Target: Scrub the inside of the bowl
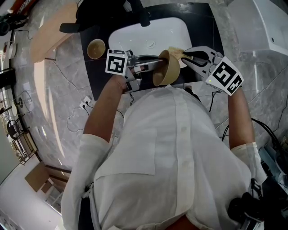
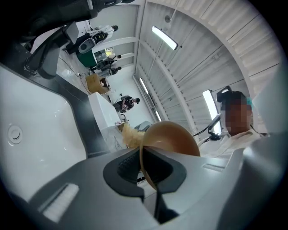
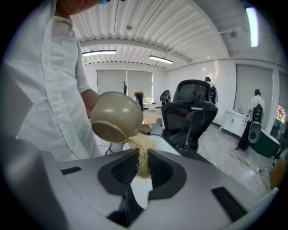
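A tan bowl hangs on its side over the white sink, its opening turned toward the right. My left gripper is shut on the bowl's rim; in the left gripper view the rim runs between the jaws of the left gripper. My right gripper is shut on a straw-coloured fibre scrubber that touches the bowl's upper rim. In the right gripper view the scrubber sticks out of the right gripper toward the bowl, whose underside faces the camera.
A second small tan bowl stands on the dark counter left of the basin. A black faucet rises behind the sink, and the drain shows in the basin. Cables lie on the marble floor. A black chair stands behind.
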The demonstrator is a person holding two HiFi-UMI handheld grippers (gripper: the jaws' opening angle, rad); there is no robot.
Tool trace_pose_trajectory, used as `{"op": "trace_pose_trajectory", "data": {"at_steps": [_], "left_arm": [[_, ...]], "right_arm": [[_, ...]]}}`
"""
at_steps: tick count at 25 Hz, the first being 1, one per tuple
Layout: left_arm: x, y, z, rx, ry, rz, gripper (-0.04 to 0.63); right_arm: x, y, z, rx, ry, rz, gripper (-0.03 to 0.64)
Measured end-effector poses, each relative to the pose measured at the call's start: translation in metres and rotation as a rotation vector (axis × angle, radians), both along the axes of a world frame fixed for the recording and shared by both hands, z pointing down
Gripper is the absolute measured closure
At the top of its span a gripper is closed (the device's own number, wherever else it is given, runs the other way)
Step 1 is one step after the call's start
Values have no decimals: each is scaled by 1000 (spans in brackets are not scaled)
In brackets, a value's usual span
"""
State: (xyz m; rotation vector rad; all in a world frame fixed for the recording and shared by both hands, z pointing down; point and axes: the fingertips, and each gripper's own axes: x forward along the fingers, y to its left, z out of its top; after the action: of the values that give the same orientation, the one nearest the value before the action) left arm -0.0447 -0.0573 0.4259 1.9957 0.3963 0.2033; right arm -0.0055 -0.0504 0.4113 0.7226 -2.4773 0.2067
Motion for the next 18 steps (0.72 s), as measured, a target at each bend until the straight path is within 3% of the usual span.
{"op": "trace_pose_trajectory", "data": {"at_steps": [3, 18], "left_arm": [[9, 1, 13, 36, -73, 8, 583], [72, -31, 48, 64, -240, -127, 583]], "right_arm": [[13, -6, -14, 17, -69, 30, 568], [85, 7, -28, -14, -297, 82, 568]]}}
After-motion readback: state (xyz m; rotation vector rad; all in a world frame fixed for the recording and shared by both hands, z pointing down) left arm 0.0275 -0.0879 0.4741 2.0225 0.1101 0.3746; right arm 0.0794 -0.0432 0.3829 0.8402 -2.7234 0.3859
